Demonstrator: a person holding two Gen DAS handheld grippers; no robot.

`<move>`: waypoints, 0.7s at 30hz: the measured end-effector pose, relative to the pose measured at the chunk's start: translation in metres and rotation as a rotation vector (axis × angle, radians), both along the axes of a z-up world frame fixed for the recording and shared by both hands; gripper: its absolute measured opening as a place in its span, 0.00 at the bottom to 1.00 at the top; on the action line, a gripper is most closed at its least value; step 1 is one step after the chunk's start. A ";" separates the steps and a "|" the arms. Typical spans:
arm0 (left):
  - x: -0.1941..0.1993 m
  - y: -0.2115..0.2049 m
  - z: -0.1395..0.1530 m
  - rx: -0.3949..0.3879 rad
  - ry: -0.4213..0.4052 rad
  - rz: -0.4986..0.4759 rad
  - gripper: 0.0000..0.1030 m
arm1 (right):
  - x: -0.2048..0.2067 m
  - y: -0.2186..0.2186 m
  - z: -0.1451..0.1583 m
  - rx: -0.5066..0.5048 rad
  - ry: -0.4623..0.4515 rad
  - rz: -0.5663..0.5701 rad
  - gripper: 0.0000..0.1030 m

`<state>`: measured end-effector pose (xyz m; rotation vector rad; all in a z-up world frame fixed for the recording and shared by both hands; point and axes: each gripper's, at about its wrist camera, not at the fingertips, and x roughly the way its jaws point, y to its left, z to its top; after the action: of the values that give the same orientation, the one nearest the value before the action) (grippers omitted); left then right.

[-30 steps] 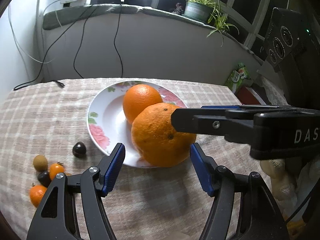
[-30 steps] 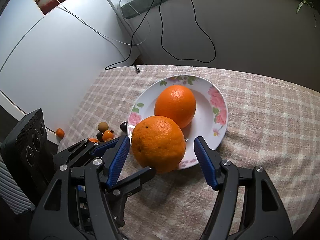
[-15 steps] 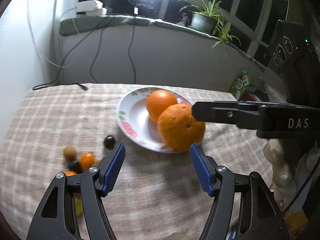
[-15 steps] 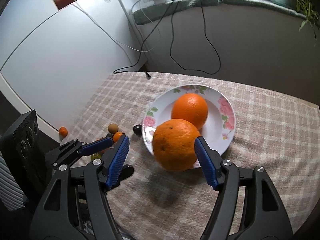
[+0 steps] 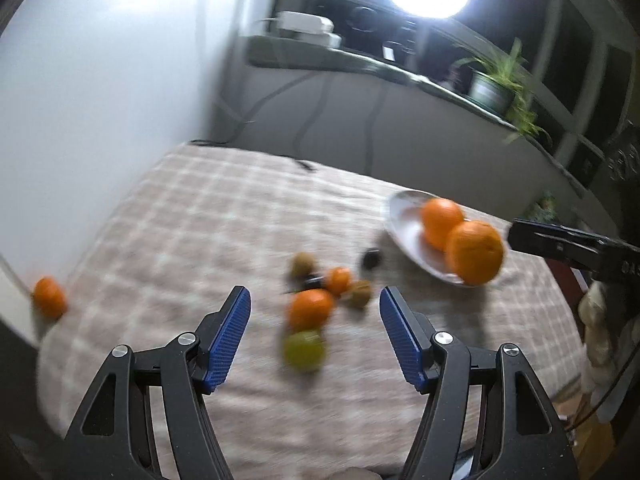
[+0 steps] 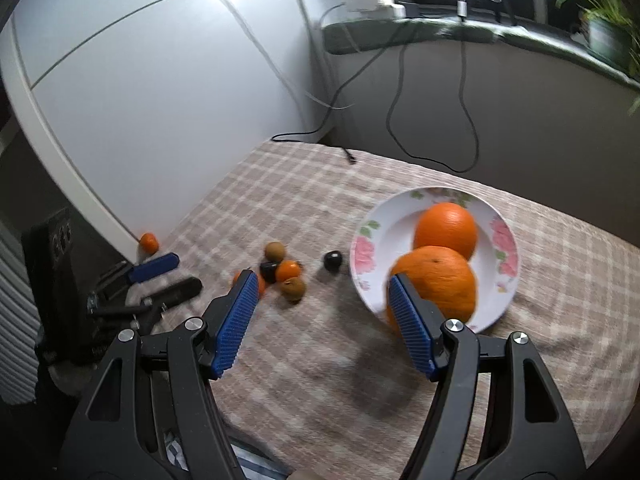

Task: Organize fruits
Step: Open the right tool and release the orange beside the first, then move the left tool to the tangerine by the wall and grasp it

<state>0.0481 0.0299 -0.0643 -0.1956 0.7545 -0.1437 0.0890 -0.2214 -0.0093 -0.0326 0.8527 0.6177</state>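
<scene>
The blue ribbed fingers (image 5: 228, 338) of the left gripper (image 5: 315, 334) stand wide apart with nothing pressed between them, hovering over the counter (image 5: 192, 232) in its beige checked cloth. Well off to the left of those fingers a lone small orange mandarin (image 5: 49, 302) sits at the cloth's edge by the white wall. Just ahead, in the gap between the fingers, lies the loose cluster of small fruit (image 5: 320, 304): a yellow-green round fruit (image 5: 304, 350) nearest, an orange mandarin (image 5: 311, 309) just beyond it, then brownish and dark little ones, all blurred. Further ahead and to the right is the white flowered plate (image 6: 374, 240) carrying two large oranges (image 6: 445, 228), the nearer one resting on the rim.

The right gripper (image 6: 322, 310) also has its blue fingers (image 6: 408, 324) spread and empty; its right finger stands in front of the nearer large orange (image 6: 440, 284) without pinching it, and the small fruit lies ahead of its left finger.

My reading: the big oranges are settled on the plate, and the step in hand is the approach to the scattered small fruit, led by the left gripper. The next move calls for lowering that gripper over one piece, probably the yellow-green fruit or the mandarin behind it, centring it between the fingers and closing gently, since round fruit on cloth may roll and its neighbours lie close.
</scene>
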 end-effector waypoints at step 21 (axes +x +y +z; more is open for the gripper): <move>-0.041 0.137 -0.047 -0.059 0.041 0.446 0.53 | -0.033 0.112 -0.039 -0.168 -0.059 0.280 0.61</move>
<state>0.0073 0.1665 -0.1110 -0.4188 0.7307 0.2624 0.0556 -0.1096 -0.0479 -0.3256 0.8475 0.8017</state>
